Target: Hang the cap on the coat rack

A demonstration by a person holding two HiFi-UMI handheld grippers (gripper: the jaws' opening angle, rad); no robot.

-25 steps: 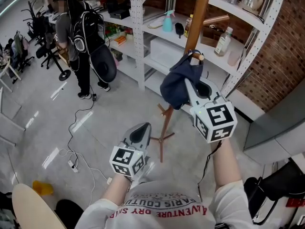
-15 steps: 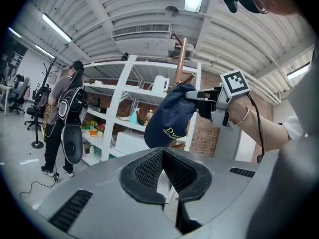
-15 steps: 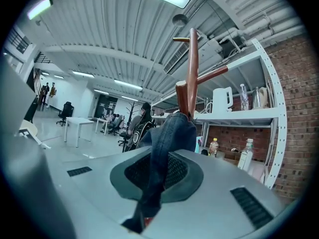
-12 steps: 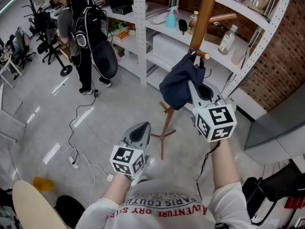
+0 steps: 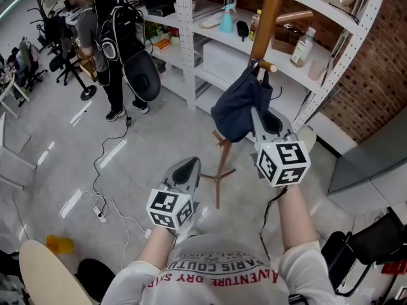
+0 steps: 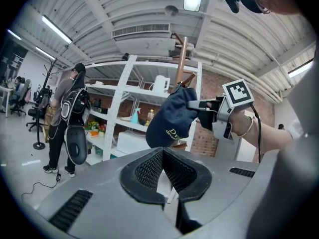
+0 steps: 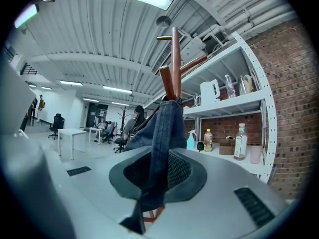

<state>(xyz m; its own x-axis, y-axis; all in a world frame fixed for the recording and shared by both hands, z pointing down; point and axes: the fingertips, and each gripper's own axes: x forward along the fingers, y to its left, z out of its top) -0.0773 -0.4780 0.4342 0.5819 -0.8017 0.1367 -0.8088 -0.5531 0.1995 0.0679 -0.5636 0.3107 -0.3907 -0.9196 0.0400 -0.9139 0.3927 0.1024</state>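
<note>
The dark blue cap [image 5: 236, 108] hangs against a peg [image 5: 264, 66] of the wooden coat rack [image 5: 268, 19], its back strap close to the peg's tip. My right gripper [image 5: 253, 114] is shut on the cap from below. In the right gripper view the denim-blue strap [image 7: 162, 133] runs between the jaws up to the rack's pole [image 7: 175, 66]. My left gripper [image 5: 188, 167] hangs lower and to the left, shut and empty. From the left gripper view [image 6: 162, 156], the cap [image 6: 172, 118] and the right gripper [image 6: 207, 108] show ahead.
White metal shelving [image 5: 184, 37] with a spray bottle [image 5: 227, 21] and other bottles [image 5: 301, 46] stands right behind the rack. The rack's feet [image 5: 218, 176] spread on the grey floor. A person with a backpack [image 5: 108, 37] stands at the far left. Cables [image 5: 102, 211] lie on the floor.
The right gripper and the cap have edged a little up and toward the peg. The left gripper has stayed where it was.
</note>
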